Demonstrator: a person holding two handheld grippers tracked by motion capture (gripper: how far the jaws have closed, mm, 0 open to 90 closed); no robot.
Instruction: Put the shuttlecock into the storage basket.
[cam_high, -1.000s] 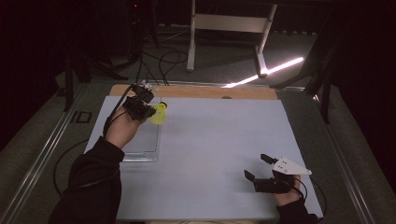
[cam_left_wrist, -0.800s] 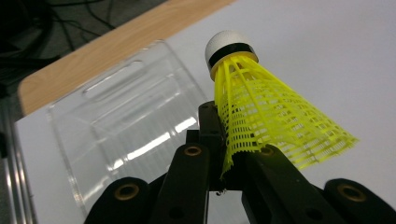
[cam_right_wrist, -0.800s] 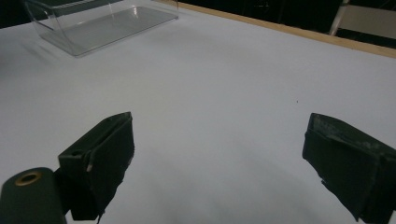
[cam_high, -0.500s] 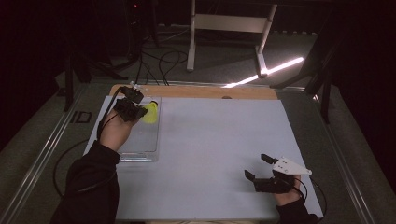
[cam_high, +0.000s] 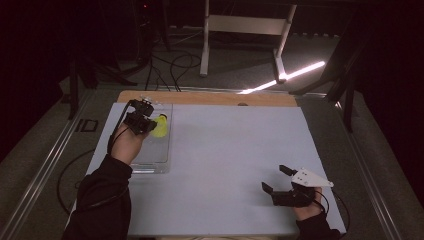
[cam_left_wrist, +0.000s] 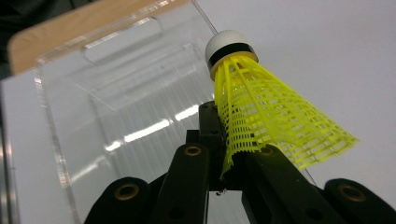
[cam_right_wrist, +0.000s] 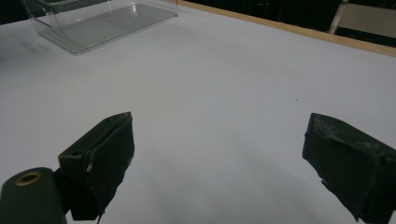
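Left gripper (cam_high: 148, 123) pinches the yellow plastic-mesh shuttlecock's (cam_left_wrist: 261, 112) skirt above the clear plastic tray (cam_high: 156, 161), near the table's far-left corner. Its white cork tip points away from the jaws. Right gripper (cam_high: 278, 181) rests with jaws apart, holding nothing.

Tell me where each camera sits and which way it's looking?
High view: above the person's side, looking forward and down at the pale grey table top; both forearms show.
Left gripper view: rides the left hand-held gripper, looking along its black jaws pinching the yellow plastic mesh shuttlecock over the clear plastic rectangular tray.
Right gripper view: rides the right hand-held gripper, looking across the table between open jaws.
All three views share the tray.
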